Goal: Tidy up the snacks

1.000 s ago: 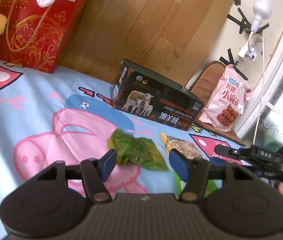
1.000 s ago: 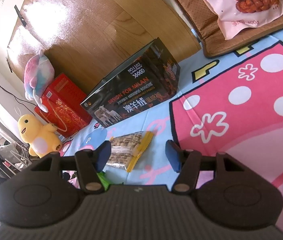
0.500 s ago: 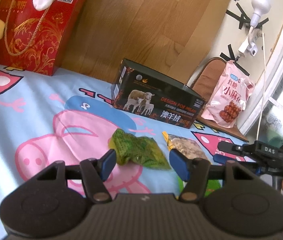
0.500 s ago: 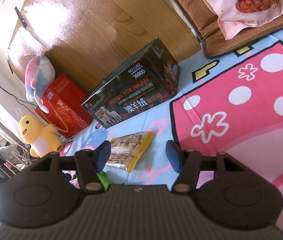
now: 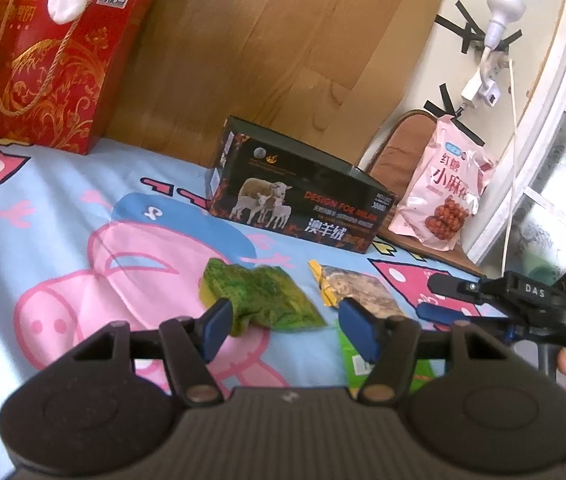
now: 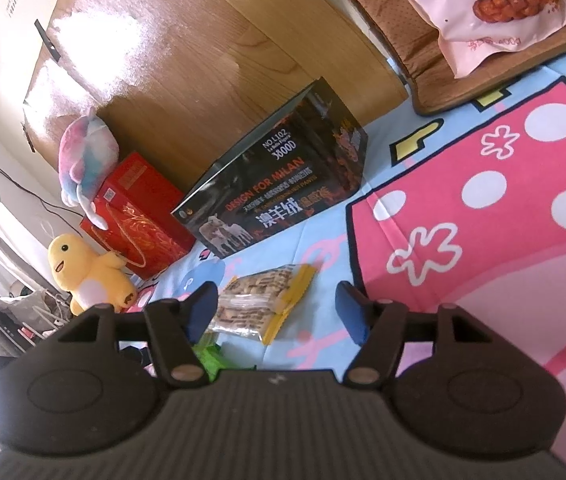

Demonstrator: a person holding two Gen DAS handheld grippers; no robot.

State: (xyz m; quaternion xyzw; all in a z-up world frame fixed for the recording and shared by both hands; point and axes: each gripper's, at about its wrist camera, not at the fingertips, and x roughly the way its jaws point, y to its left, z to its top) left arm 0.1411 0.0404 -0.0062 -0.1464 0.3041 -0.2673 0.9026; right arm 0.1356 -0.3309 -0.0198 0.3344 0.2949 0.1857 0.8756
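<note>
Blue-padded right tool [image 6: 277, 314] agape, hovering.

Left gripper [image 5: 283, 326] and right gripper [image 6: 277, 310]: black ribbed housing, round side discs, brass screws, blue pads. "DAS" lettering and green light on right gripper's side.
</note>
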